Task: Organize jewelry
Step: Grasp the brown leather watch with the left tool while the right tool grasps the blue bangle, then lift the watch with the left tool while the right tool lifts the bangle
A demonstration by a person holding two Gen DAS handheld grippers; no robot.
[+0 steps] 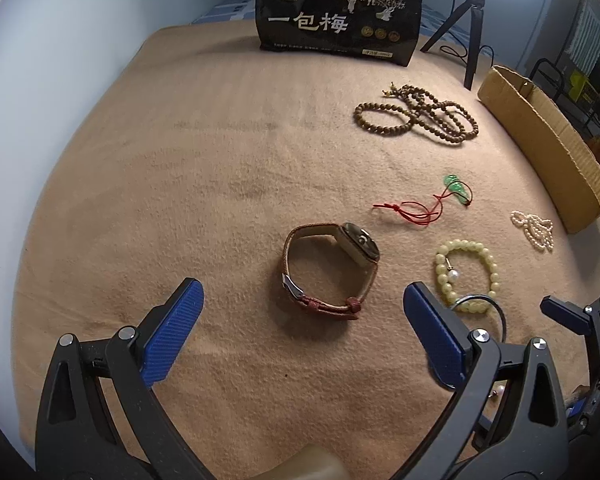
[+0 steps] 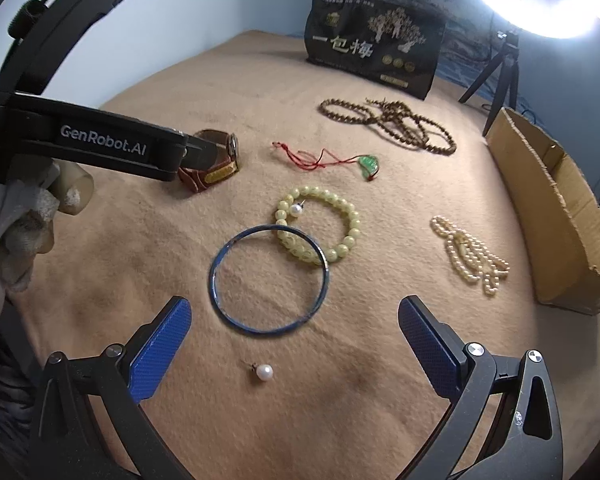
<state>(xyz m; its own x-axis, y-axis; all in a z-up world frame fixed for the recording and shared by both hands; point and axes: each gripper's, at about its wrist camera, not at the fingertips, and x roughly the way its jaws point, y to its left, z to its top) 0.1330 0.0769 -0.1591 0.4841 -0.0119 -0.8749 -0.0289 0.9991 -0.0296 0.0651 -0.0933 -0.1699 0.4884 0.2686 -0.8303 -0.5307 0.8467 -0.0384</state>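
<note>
Presumably first: watch (image 1: pixel 331 268), light, strap floppy, mid-bed; pinch stiff case. Left tongs (image 1: pixel 302 322), right tongs (image 2: pixel 294 330) spread wide, empty.

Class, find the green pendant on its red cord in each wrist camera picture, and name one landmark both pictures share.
Left wrist view: the green pendant lies right of centre, beyond the wristwatch.
Right wrist view: the green pendant lies just above centre, beyond the pale bead bracelet.
Shared landmark: the black snack bag standing at the blanket's far edge.
</note>
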